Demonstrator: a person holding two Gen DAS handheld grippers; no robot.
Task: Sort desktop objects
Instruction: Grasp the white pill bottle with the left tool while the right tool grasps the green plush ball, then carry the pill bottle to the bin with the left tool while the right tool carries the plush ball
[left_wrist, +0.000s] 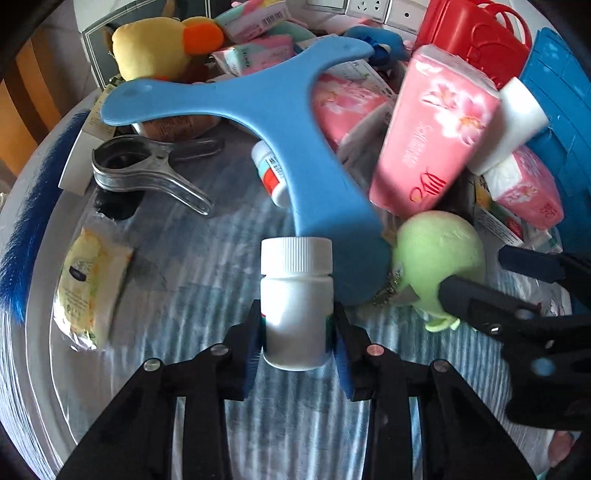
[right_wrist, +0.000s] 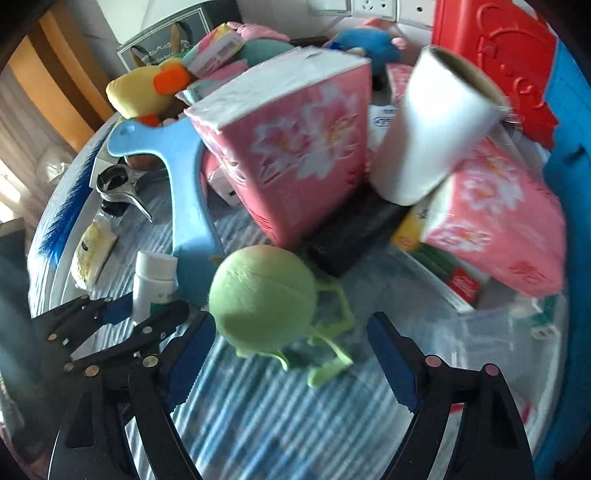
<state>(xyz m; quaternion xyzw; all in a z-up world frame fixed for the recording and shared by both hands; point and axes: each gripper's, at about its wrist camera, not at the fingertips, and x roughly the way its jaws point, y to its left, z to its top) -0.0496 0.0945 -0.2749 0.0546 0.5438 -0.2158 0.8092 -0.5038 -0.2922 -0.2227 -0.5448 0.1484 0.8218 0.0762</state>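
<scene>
1. Left wrist view: your left gripper (left_wrist: 297, 328) clamps the upright white bottle (left_wrist: 295, 302) on the table (left_wrist: 207, 266).
2. Right wrist view: your right gripper (right_wrist: 291, 354) stands open astride the green plush toy (right_wrist: 264, 295), directly ahead.

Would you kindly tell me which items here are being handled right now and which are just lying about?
In hand:
white pill bottle, in the left gripper
green plush ball, between the open right gripper

Lying about:
blue Y-shaped tool
pink tissue packs
metal clip
yellow plush duck
</scene>
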